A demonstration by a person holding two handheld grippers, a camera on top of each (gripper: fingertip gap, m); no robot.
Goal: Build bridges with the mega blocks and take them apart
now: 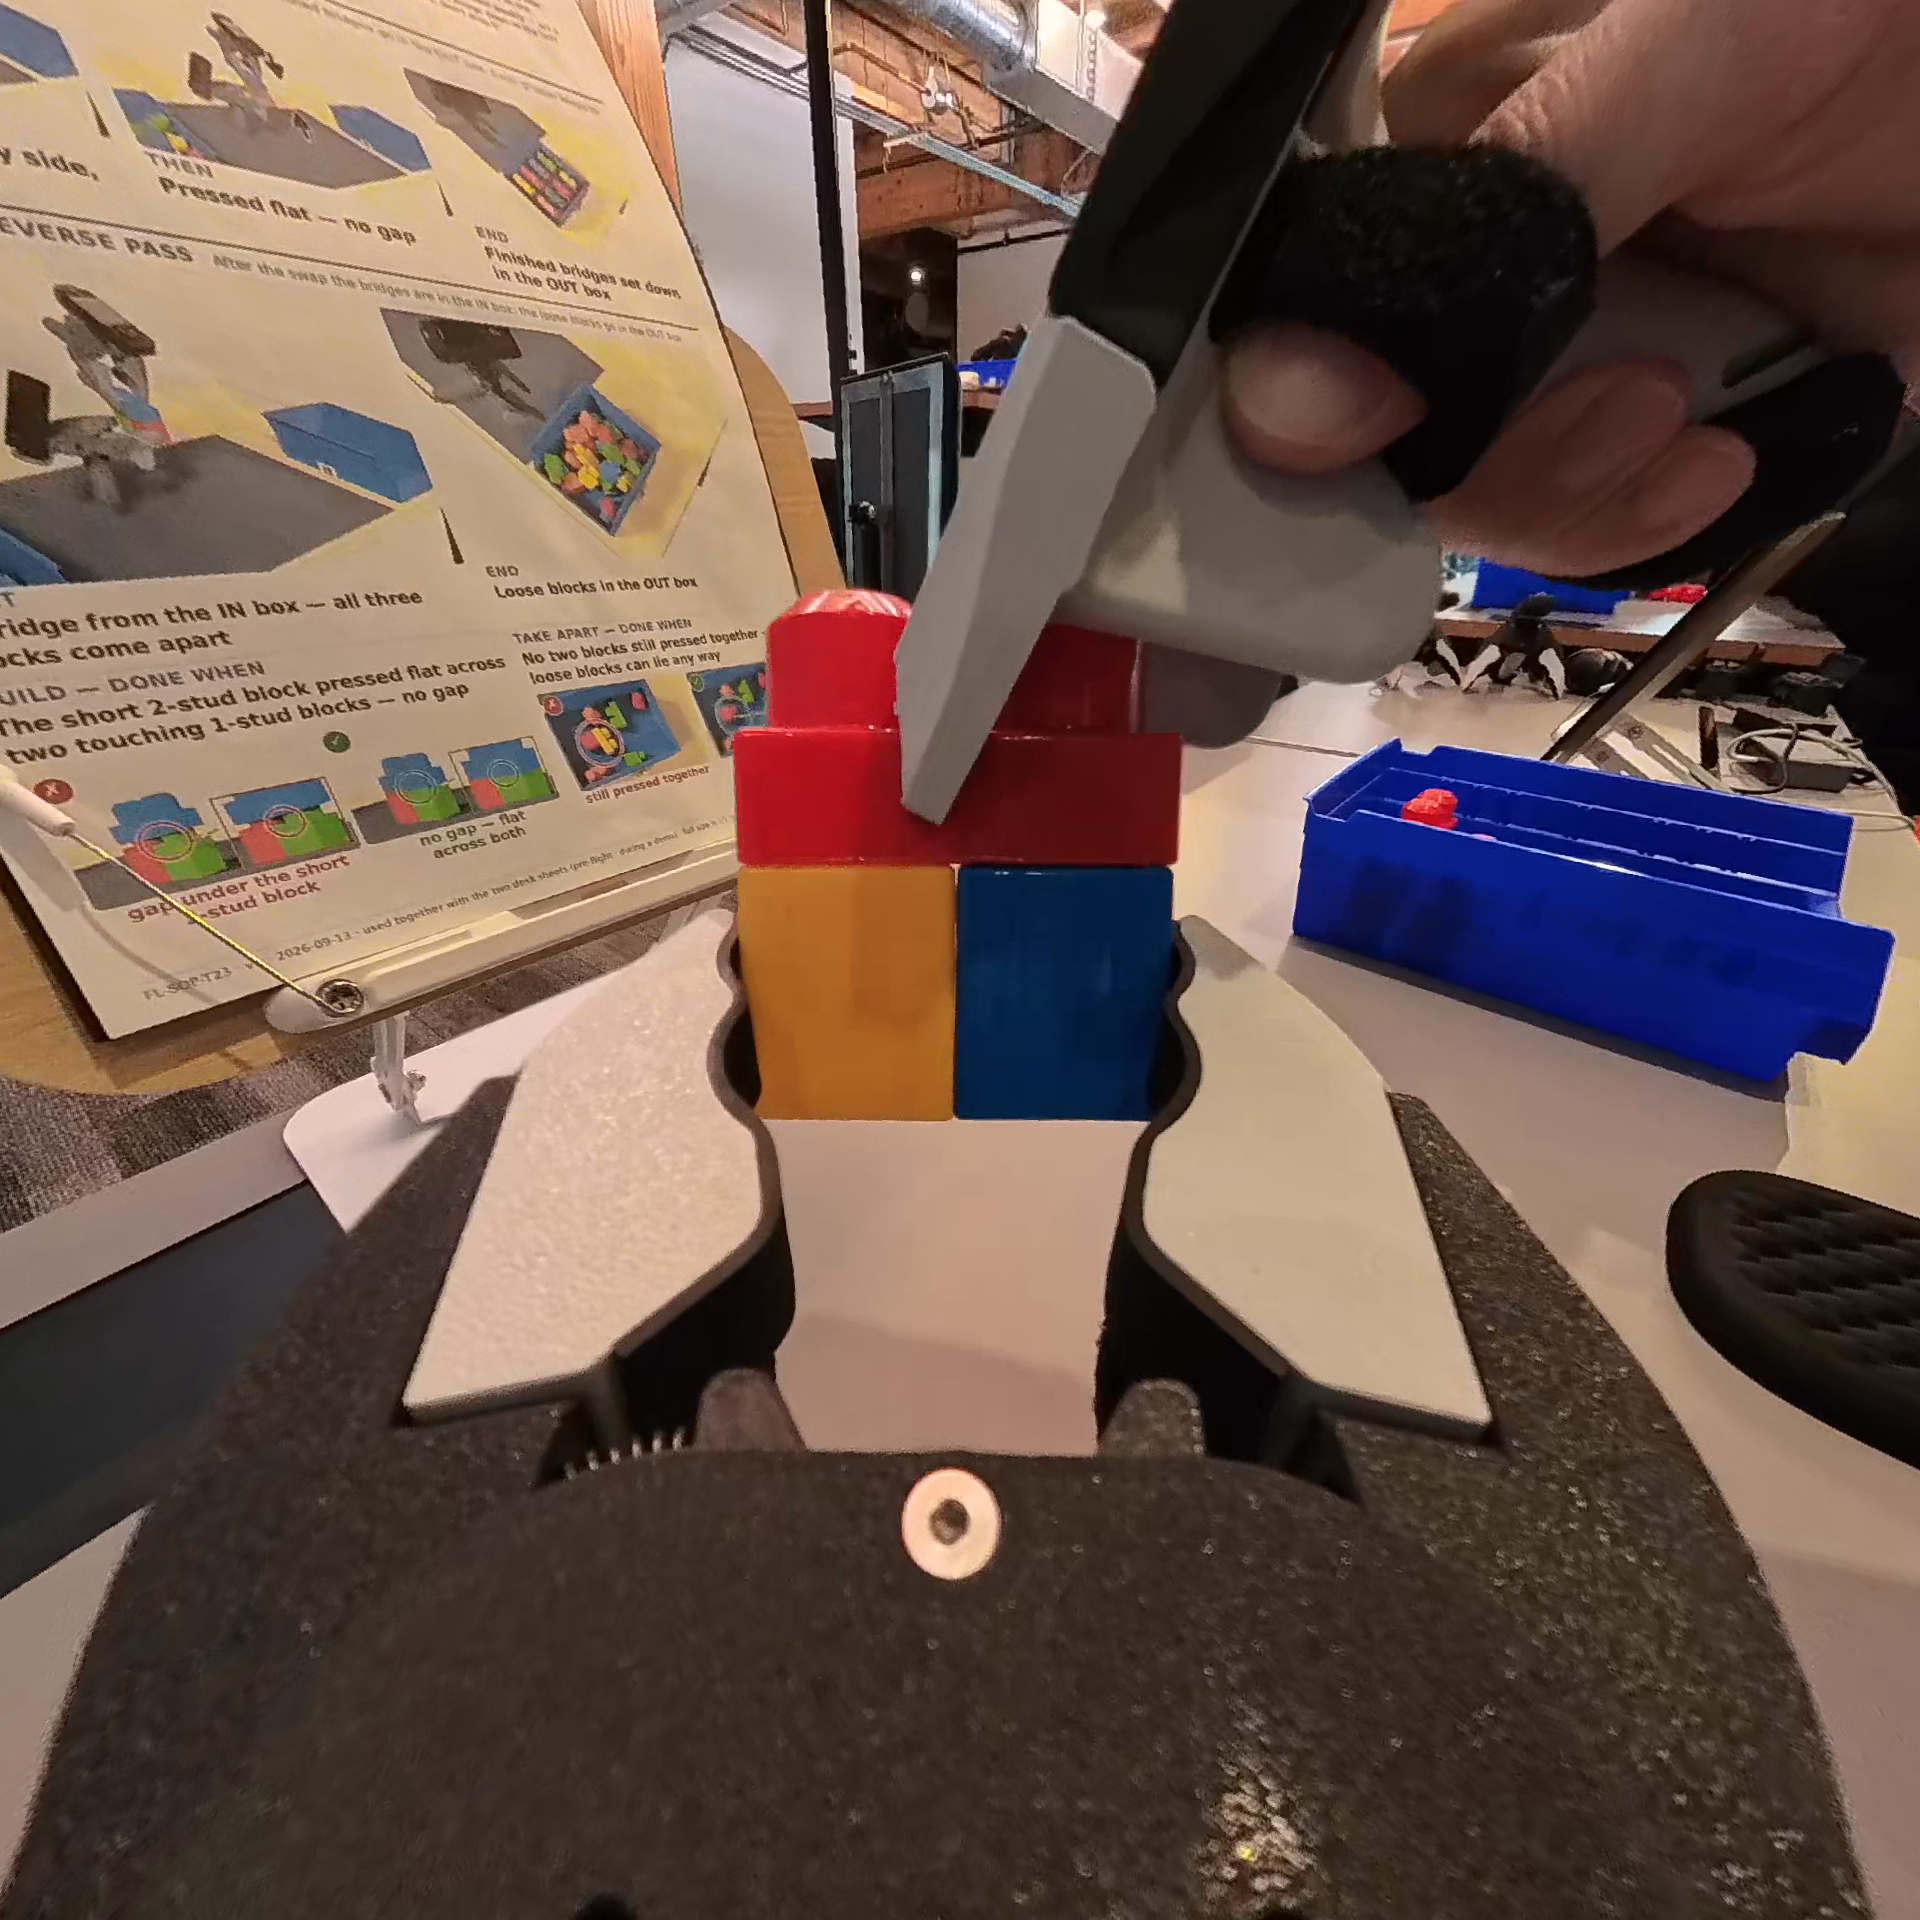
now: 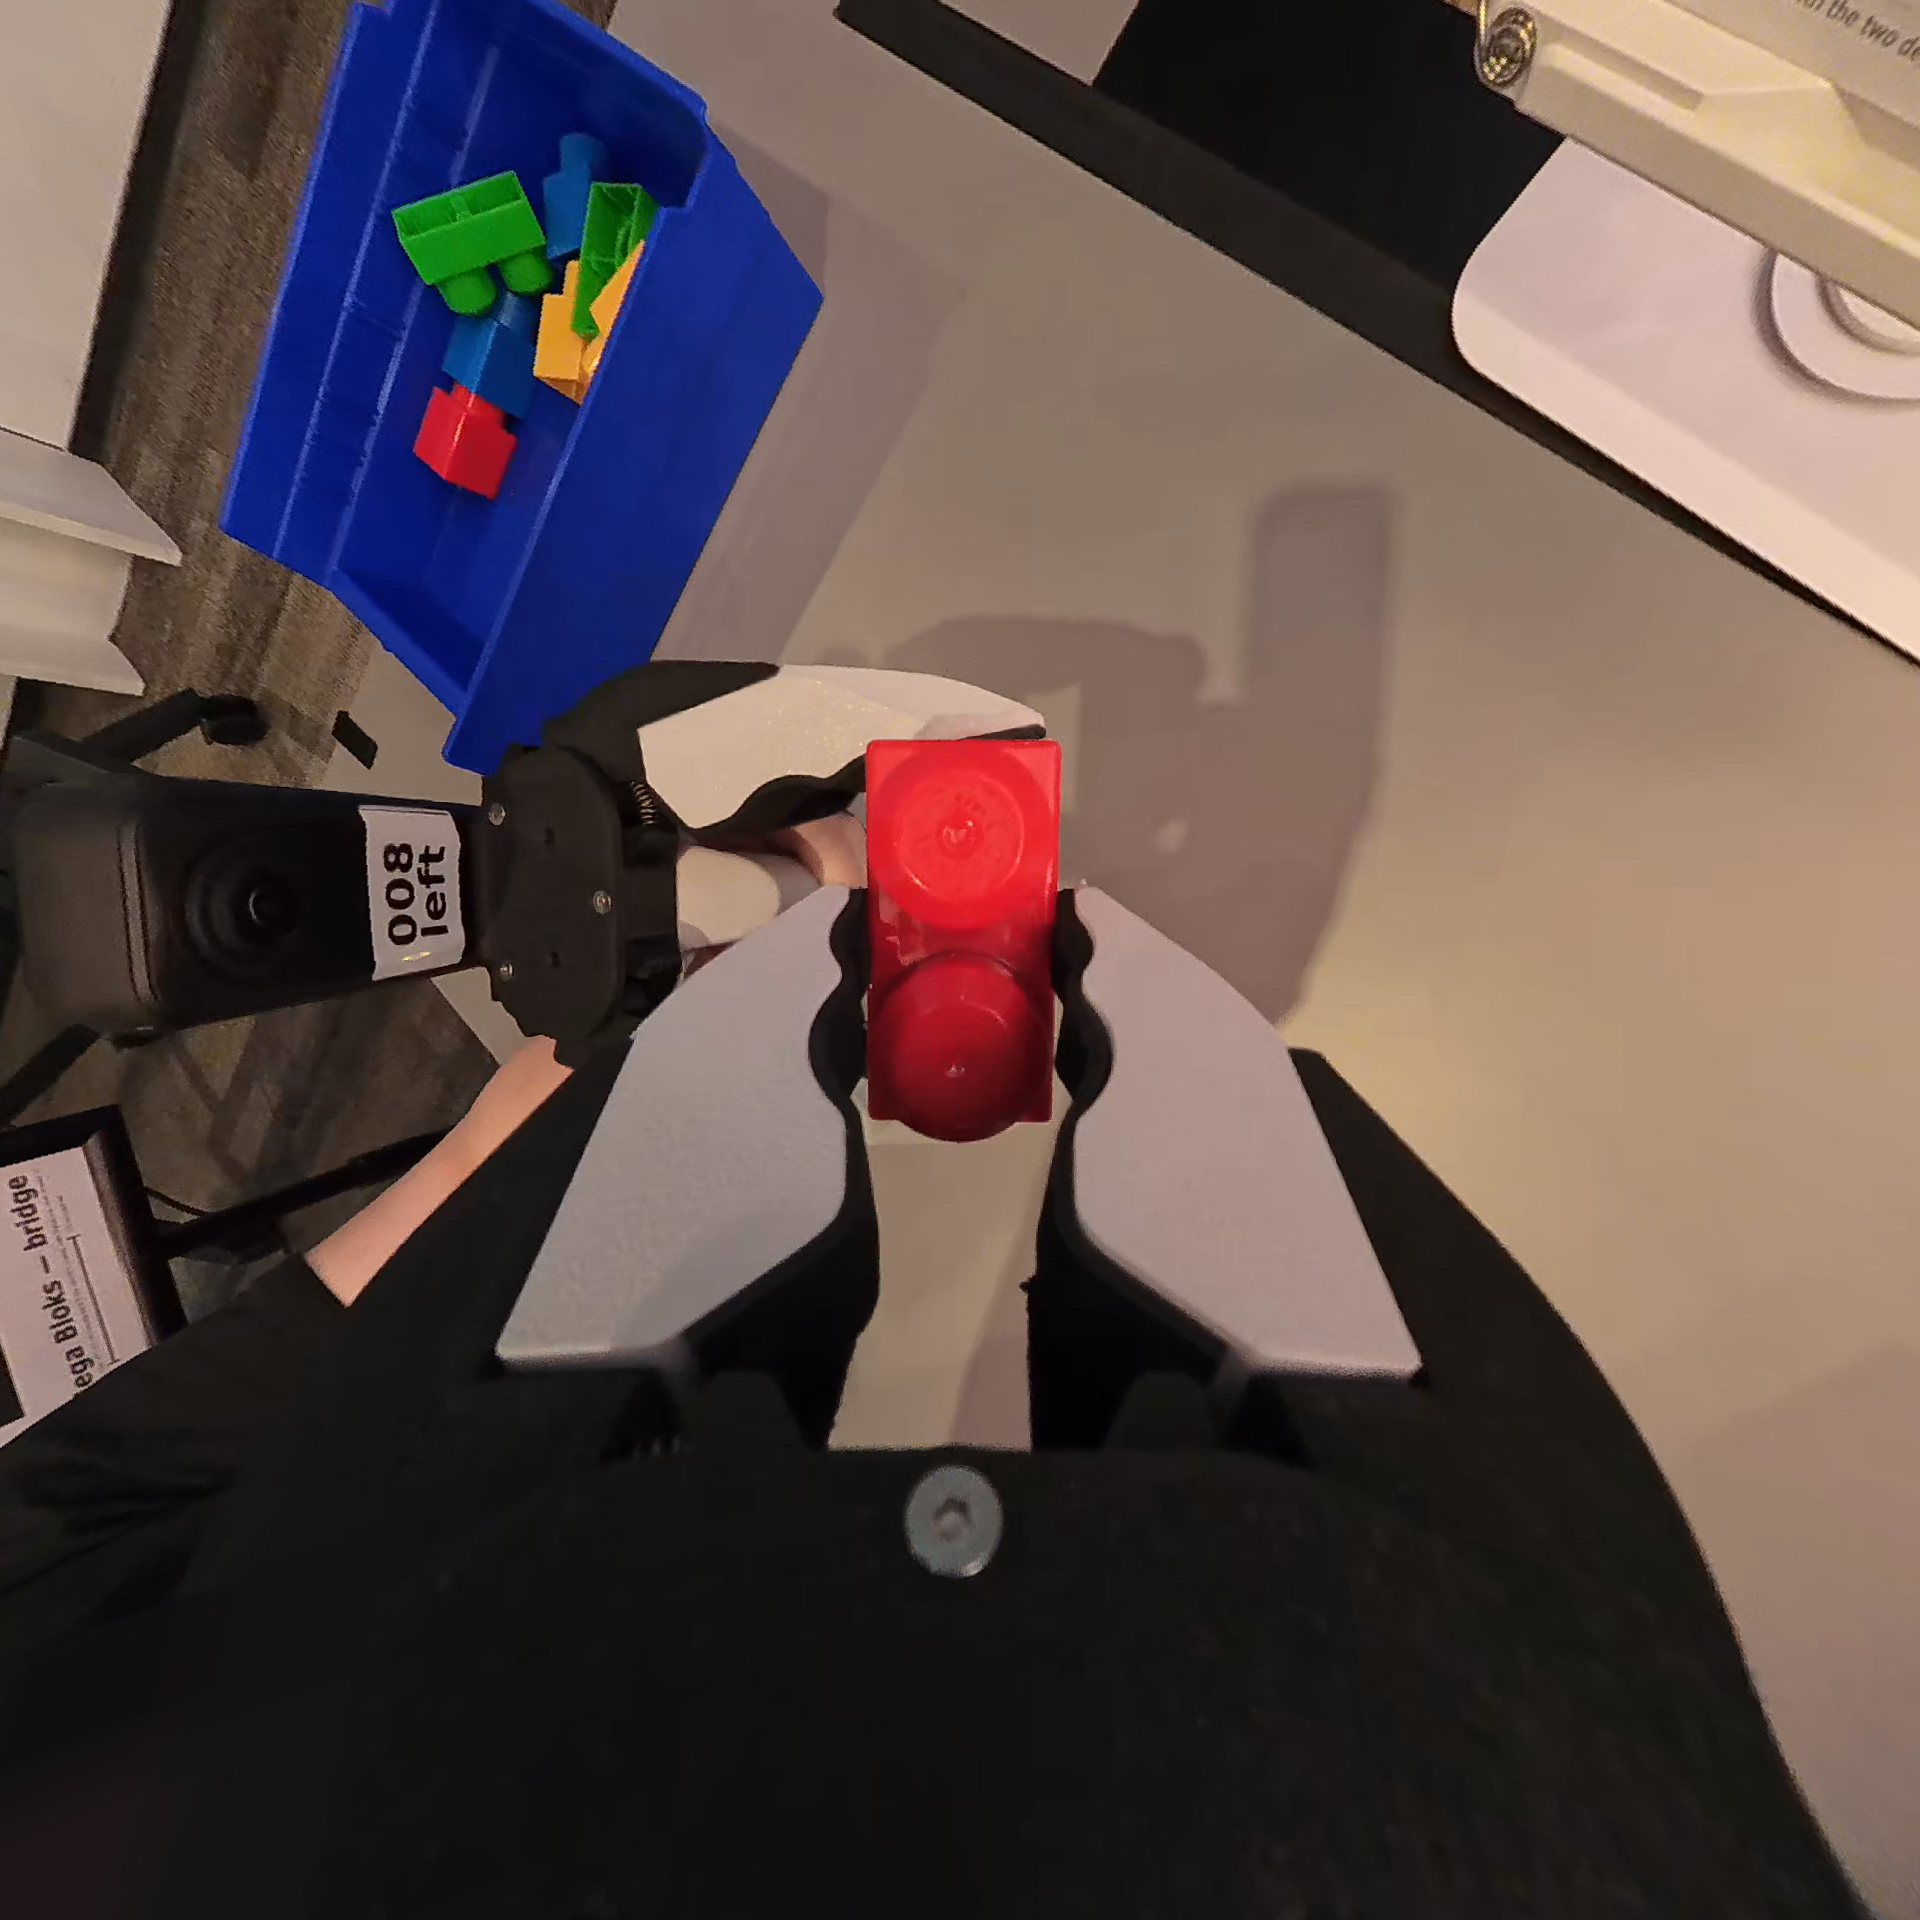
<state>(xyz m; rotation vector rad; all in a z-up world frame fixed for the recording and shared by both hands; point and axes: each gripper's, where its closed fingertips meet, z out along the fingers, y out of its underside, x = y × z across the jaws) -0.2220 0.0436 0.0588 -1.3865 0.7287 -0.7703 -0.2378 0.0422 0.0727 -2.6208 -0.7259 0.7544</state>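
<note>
Right wrist view: blue bin (image 2: 353, 499) holds loose blocks (image 2: 499, 291); both tongs clamp the bridge (image 2: 961, 935).

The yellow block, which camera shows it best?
The left wrist view: the yellow block faces the camera under the red block, beside the blue block. The right wrist view looks straight down, so red hides it.

Bridge boxed in, table open right.
Left gripper (image 1: 956, 997) flanks bridge (image 1: 956, 894); right gripper (image 2: 961, 997) covers top; bin (image 1: 1590, 925) right.
</note>
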